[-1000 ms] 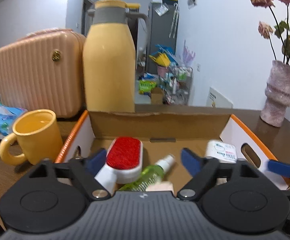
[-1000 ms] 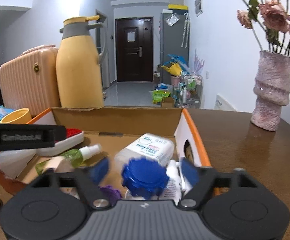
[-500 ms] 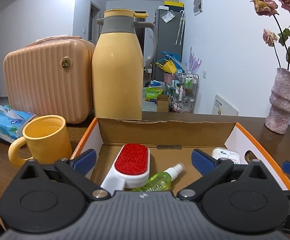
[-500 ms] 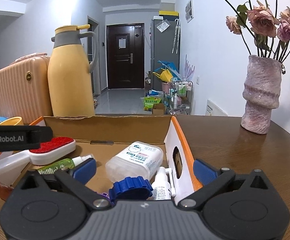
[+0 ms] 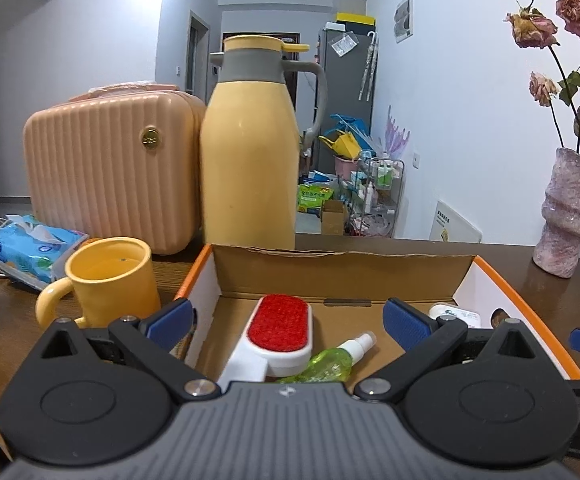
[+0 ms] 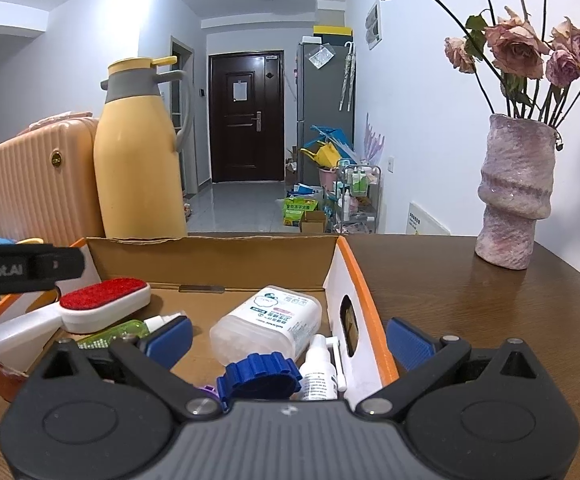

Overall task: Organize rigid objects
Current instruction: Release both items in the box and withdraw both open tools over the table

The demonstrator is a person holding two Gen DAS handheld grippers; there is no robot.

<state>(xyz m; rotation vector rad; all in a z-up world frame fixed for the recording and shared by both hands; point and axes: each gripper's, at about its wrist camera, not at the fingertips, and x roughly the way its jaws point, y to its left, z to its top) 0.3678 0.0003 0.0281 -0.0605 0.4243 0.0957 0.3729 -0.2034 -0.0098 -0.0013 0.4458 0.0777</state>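
Inside the open cardboard box (image 5: pixel 342 276), low in the middle of the left wrist view, lies the lint brush (image 5: pixel 279 330), red pad up, its long axis running from the far wall toward the camera with the white handle nearest. Just right of it a green spray bottle (image 5: pixel 332 362) lies aslant, nozzle toward the upper right. The left gripper (image 5: pixel 287 322) stands spread wide, grasping nothing, as does the right gripper (image 6: pixel 287 338); both have just been opening.

Only the right wrist view shows the white container (image 6: pixel 267 326), a blue ribbed cap (image 6: pixel 259 376), a small white bottle (image 6: pixel 322 372) by the box's right wall, and a dark door (image 6: pixel 245 116) down the hallway. Only the left view shows the whole yellow mug (image 5: pixel 109 280) and the blue tissue pack (image 5: pixel 29 246) at left.

A dark wooden table (image 6: pixel 470 300) carries the box, a yellow thermos (image 5: pixel 249 152), a pink case (image 5: pixel 109 168) and a vase (image 6: pixel 516 192) of dried roses.
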